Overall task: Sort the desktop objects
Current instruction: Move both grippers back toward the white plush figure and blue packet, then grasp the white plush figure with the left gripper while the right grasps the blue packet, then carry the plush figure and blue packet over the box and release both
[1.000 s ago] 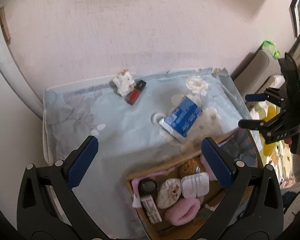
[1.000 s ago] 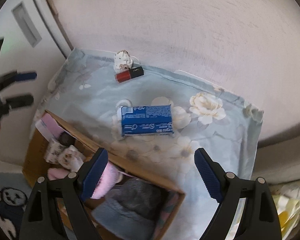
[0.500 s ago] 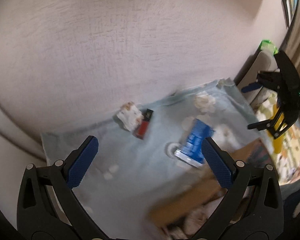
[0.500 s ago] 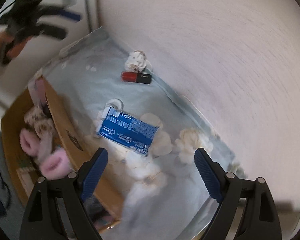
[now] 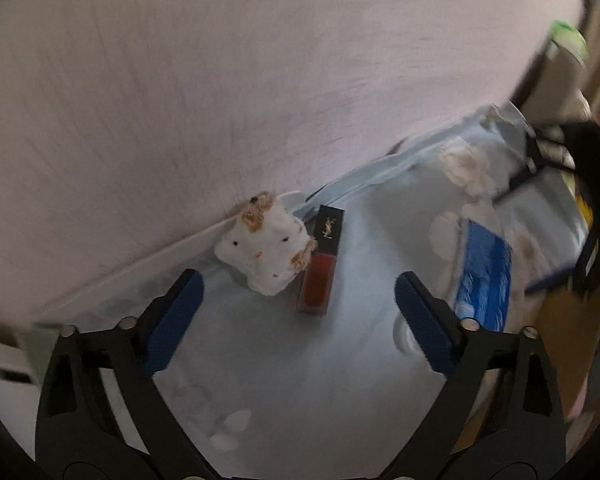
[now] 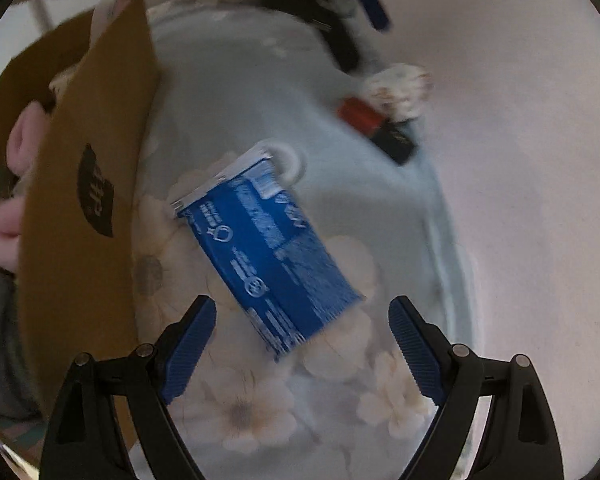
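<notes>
A white plush toy [image 5: 266,246] with tan patches lies at the back of the pale blue floral cloth [image 5: 340,380], touching a red lip-gloss tube [image 5: 320,264] with a black cap. My left gripper [image 5: 298,300] hovers just in front of both, its jaws closing but still wide, nothing between them. A blue packet [image 6: 268,248] lies flat mid-cloth; my right gripper [image 6: 302,320] stands open right above its near end, pads apart from it. The toy [image 6: 400,88] and tube [image 6: 376,128] show blurred beyond it. The packet [image 5: 484,280] also shows in the left wrist view.
An open cardboard box [image 6: 88,184] stands left of the packet, holding pink fluffy items [image 6: 8,224] and other small things. A pale textured wall [image 5: 260,80] runs behind the cloth. The other gripper [image 6: 332,12] appears blurred at the top of the right wrist view.
Both grippers have come down and closer to the cloth. The left one moved from over the box toward the toy and tube. The right view rolled, so the packet now lies diagonal.
</notes>
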Demonstrator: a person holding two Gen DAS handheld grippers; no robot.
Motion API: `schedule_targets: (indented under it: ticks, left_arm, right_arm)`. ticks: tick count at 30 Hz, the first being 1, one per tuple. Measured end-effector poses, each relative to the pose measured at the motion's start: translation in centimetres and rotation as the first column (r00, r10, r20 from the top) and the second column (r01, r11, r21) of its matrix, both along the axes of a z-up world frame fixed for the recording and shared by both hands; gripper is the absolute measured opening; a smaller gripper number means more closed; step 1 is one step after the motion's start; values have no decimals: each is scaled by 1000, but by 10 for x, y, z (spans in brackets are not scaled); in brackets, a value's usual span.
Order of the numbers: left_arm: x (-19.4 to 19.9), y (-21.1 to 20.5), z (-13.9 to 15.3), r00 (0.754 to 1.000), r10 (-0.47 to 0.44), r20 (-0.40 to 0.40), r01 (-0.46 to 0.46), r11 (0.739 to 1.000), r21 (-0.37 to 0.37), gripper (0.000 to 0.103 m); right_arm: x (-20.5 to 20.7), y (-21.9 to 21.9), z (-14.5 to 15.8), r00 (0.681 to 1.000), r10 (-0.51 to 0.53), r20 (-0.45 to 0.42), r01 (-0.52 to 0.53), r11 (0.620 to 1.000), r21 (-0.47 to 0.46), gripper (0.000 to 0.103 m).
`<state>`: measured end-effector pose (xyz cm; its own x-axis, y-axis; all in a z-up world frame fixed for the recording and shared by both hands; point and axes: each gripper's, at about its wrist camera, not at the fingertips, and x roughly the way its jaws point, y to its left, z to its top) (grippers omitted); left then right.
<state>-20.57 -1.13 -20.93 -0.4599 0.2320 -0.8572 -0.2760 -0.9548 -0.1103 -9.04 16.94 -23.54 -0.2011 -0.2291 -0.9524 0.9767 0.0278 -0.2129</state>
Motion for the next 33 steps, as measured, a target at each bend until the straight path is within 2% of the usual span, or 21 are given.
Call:
schedule_targets:
  ticks: [4, 9, 10, 12, 13, 14, 15, 17, 20, 25, 33]
  left_arm:
    - [-12, -11, -7, 994, 99, 33, -103, 987, 120, 93]
    - [-25, -22, -20, 976, 190, 109, -209, 958, 198, 92]
    - [-26, -24, -23, 971, 205, 124, -228, 951, 208, 88]
    - [-29, -30, -28, 956, 246, 161, -279, 932, 232, 73]
    - [-30, -33, -30, 949, 261, 176, -299, 923, 241, 70]
    - [-31, -35, -33, 941, 277, 195, -321, 913, 251, 59]
    - [-32, -37, -36, 932, 291, 215, -341, 904, 257, 42]
    - [-31, -40, -38, 921, 309, 236, -369, 888, 276, 37]
    - [-28, -38, -34, 923, 309, 228, -364, 893, 263, 32]
    - [-21, -34, -15, 932, 301, 200, -347, 902, 256, 31]
    - [0, -23, 44, 941, 299, 161, -331, 912, 241, 31]
  right_arm:
    - [9, -8, -8, 996, 90, -14, -91, 996, -3, 86]
    - [5, -21, -16, 990, 139, 5, -139, 990, -12, 86]
    - [4, -24, -18, 988, 151, 28, -151, 988, -6, 86]
    - [3, -28, -23, 984, 170, 53, -170, 985, -1, 86]
    - [2, -29, -25, 982, 178, 66, -179, 984, 0, 86]
    - [1, -30, -27, 981, 181, 76, -182, 983, 2, 86]
    - [-1, -32, -30, 980, 174, 101, -176, 984, 12, 85]
    - [-7, -34, -34, 972, 148, 184, -154, 988, 22, 71]
    - [-12, -33, -33, 971, 102, 218, -107, 994, 13, 68]
    - [-13, -29, -27, 974, 47, 222, -53, 998, 18, 66]
    - [-13, -24, 12, 969, -94, 228, 100, 995, -15, 65]
